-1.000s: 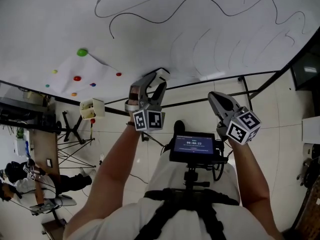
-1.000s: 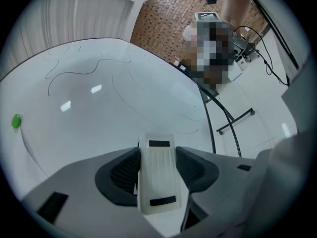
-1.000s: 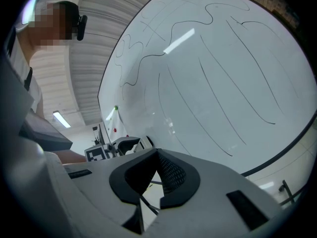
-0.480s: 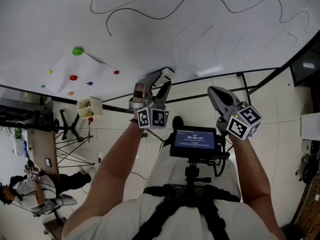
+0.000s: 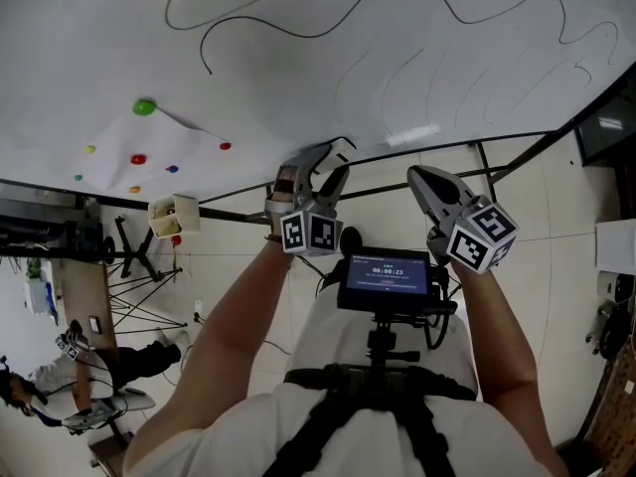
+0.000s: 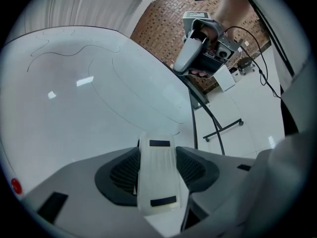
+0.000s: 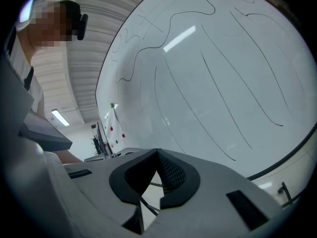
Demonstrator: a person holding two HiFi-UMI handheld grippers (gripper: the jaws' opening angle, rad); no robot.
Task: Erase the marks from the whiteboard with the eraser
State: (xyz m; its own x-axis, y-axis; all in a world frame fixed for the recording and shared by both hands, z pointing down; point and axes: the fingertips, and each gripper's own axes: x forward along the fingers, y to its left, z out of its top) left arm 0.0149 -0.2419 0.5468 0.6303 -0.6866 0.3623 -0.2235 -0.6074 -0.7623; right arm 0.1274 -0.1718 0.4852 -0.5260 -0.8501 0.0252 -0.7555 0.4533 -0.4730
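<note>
The small dark rectangular screen, below and between the left gripper and the right gripper, shows pale blue timer digits, seemingly 00:00:23; the line under them is too small to read.

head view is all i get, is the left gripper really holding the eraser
Observer: Yes. The left gripper view shows the left gripper shut on the sides of the white eraser.
Operator: anything in the right one
Observer: No. In the right gripper view, the right gripper has its jaws together at the tips with nothing between them.
Operator: is the eraser on the board
Observer: Its far end points at the whiteboard near the lower edge. I cannot tell whether they touch.
</note>
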